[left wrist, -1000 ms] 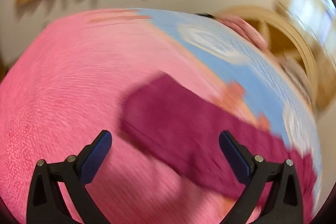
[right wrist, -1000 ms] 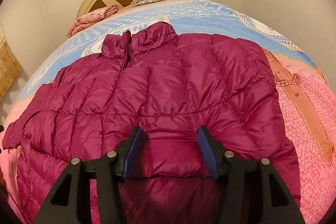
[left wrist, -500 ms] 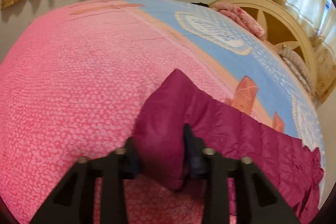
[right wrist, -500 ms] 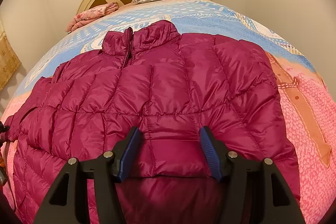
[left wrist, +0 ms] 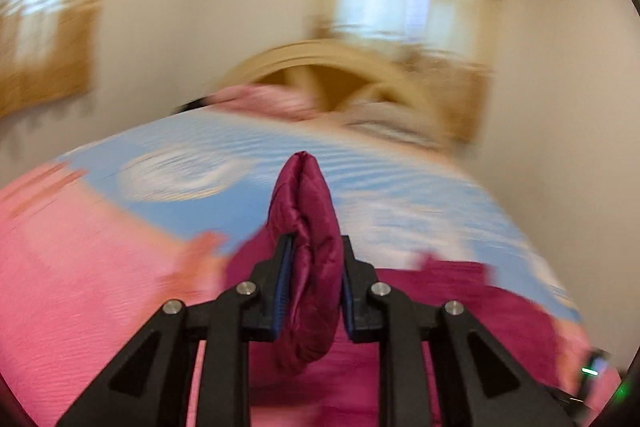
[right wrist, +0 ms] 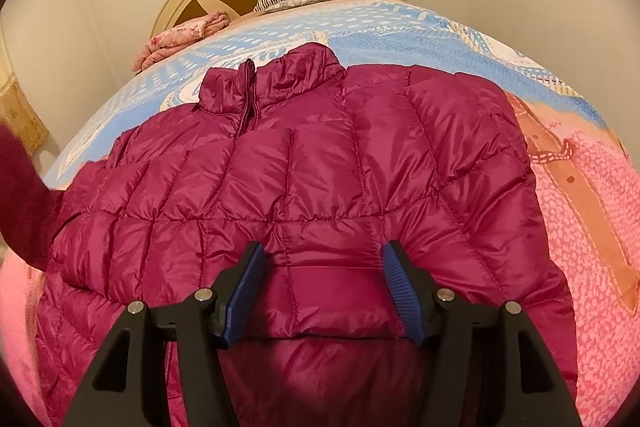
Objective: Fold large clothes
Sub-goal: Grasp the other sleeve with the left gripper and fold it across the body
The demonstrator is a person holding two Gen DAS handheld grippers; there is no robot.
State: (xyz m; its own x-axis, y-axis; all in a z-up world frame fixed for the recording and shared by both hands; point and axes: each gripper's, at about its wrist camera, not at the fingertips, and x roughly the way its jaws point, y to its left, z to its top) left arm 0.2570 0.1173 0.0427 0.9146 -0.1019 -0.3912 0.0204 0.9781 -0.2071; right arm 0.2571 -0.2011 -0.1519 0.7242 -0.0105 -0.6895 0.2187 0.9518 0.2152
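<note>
While my left gripper (left wrist: 313,281) is closing on the sleeve (left wrist: 308,259) between its pads, slick padding could slip out, and my spread right gripper (right wrist: 322,293) over the jacket (right wrist: 320,179) pins nothing.

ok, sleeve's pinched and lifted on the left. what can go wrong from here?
1. The left gripper, jaws closing, pinches only the slick, puffy sleeve end; it may slip out.
2. The right gripper is open over the folded jacket, pinning nothing, so the sleeve pull could drag it across the bedspread.
</note>
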